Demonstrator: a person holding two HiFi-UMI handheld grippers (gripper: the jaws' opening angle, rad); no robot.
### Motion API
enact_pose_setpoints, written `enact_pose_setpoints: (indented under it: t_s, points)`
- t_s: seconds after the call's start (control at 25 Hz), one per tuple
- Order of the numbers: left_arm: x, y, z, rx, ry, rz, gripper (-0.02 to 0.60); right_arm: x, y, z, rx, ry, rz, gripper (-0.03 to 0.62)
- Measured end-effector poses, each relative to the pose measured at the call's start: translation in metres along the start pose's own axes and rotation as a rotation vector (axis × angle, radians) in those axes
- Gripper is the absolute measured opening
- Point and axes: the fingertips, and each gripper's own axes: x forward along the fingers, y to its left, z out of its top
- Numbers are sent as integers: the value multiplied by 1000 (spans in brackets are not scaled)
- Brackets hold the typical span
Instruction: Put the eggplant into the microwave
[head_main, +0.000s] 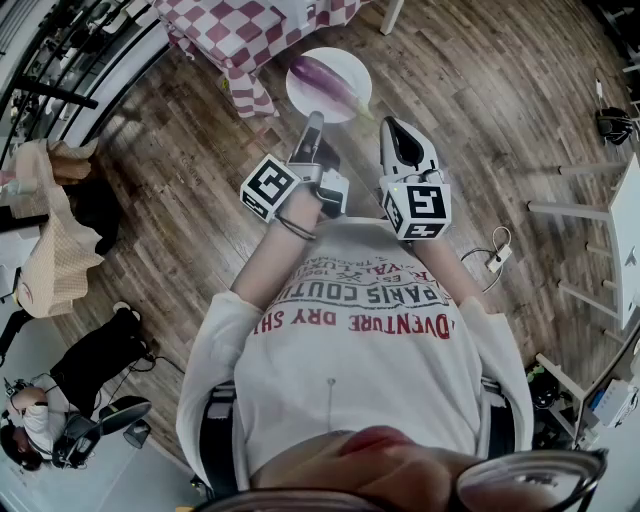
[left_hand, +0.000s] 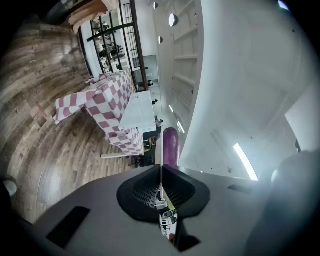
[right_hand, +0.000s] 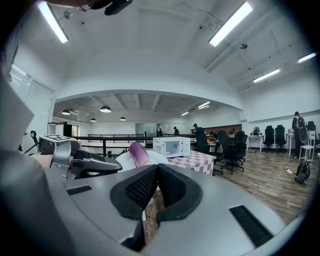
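A purple eggplant (head_main: 322, 72) lies on a white plate (head_main: 345, 100) held out in front of me above the wooden floor. My left gripper (head_main: 313, 128) is shut on the plate's near rim. In the left gripper view the plate (left_hand: 160, 150) shows edge-on between the shut jaws (left_hand: 161, 172), with the eggplant (left_hand: 170, 145) just beyond. My right gripper (head_main: 393, 126) hangs beside the plate, shut and empty (right_hand: 156, 167). The right gripper view shows the eggplant (right_hand: 138, 153), the plate (right_hand: 159, 156) and a white microwave (right_hand: 172, 146) further off on a checked table (right_hand: 197, 161).
The red-and-white checked table (head_main: 235, 30) stands ahead of the plate. Office chairs (right_hand: 227, 145) sit right of the table. White furniture (head_main: 625, 230) lines the right side. A cable with a plug (head_main: 497, 255) lies on the floor. A seated person (head_main: 30, 420) is at lower left.
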Motion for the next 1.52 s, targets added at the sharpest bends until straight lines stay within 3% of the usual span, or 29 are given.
enact_pose_setpoints:
  t_s: [0.6,0.84,1.16,1.52]
  points:
    - [16,7,-1,-21,21,3,32,14,-11,-12,49,10,-11,26]
    - [33,18,-4,-26,45,14,32,22,-26,-27,61,61,-34,26]
    - [75,38,-15,-34,24,79,32,57,-72,-38,112,76,-4,26]
    - [168,26,-38,-28,-96,107,32,119,-173,-16,118,53,102,26]
